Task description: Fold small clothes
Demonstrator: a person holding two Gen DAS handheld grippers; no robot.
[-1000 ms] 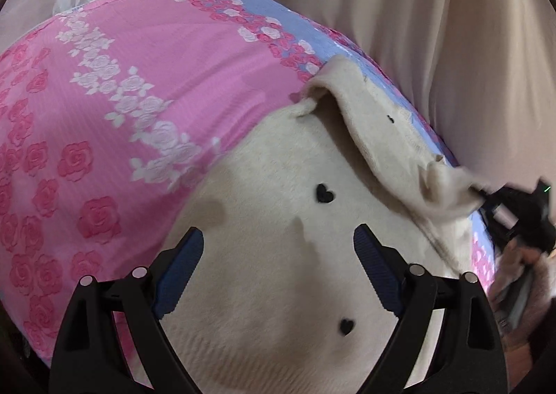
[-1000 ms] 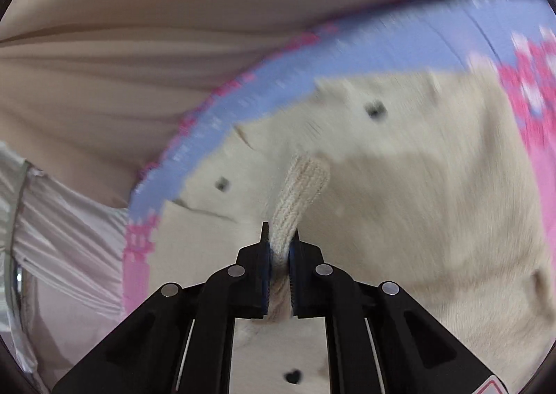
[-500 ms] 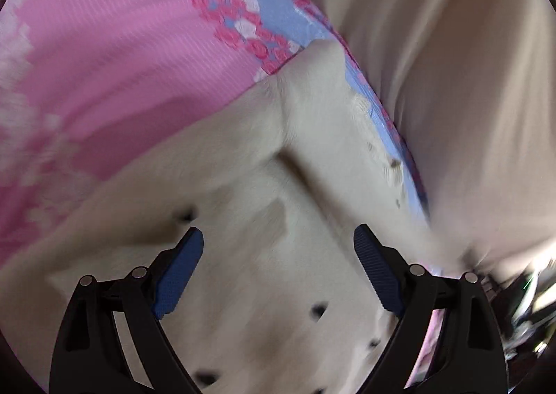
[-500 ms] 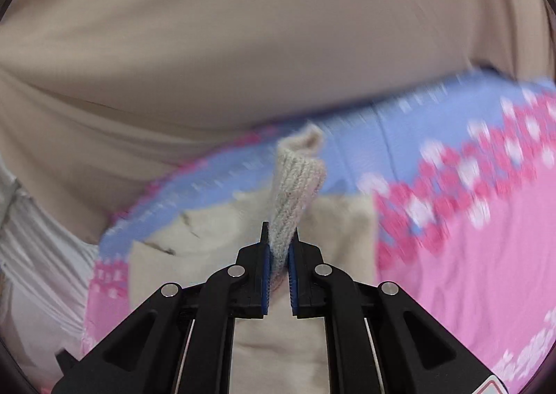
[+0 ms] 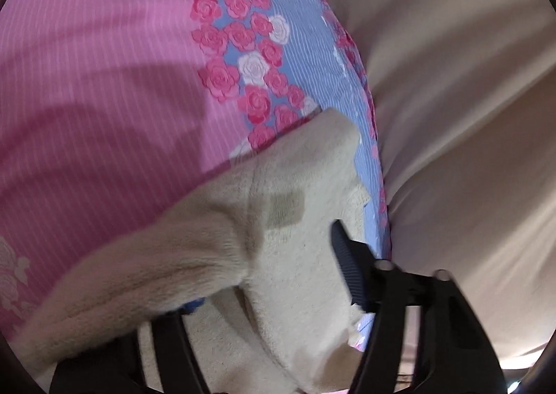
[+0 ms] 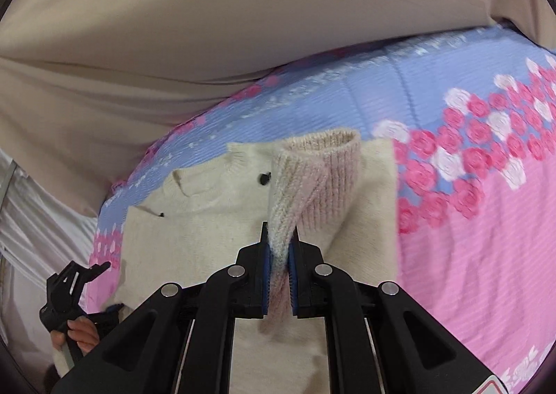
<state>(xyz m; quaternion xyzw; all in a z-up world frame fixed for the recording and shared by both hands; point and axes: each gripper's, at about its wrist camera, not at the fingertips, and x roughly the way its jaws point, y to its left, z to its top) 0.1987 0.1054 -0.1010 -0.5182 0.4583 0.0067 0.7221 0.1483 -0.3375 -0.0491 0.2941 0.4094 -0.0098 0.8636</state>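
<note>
A small cream knit sweater [image 6: 194, 230] with black heart dots lies on a pink and blue floral bedsheet [image 6: 479, 220]. My right gripper [image 6: 279, 248] is shut on its ribbed cuff [image 6: 312, 178], which stands folded over the body. In the left wrist view the sweater [image 5: 285, 220] fills the lower middle, and a thick fold of it drapes over my left gripper [image 5: 264, 272]. The right finger [image 5: 347, 262] shows, the left one is hidden under the fabric. The left gripper also shows in the right wrist view [image 6: 69, 293], at the sweater's left edge.
Beige fabric [image 6: 208, 29] rises behind the bed's far edge and also shows in the left wrist view [image 5: 469, 115]. White cloth [image 6: 31, 220] hangs at the left. The pink sheet [image 5: 87, 81] stretches left of the sweater.
My left gripper has moved in low against the sweater, and fabric now lies over its left finger. My right gripper has carried the cuff back over the sweater's body.
</note>
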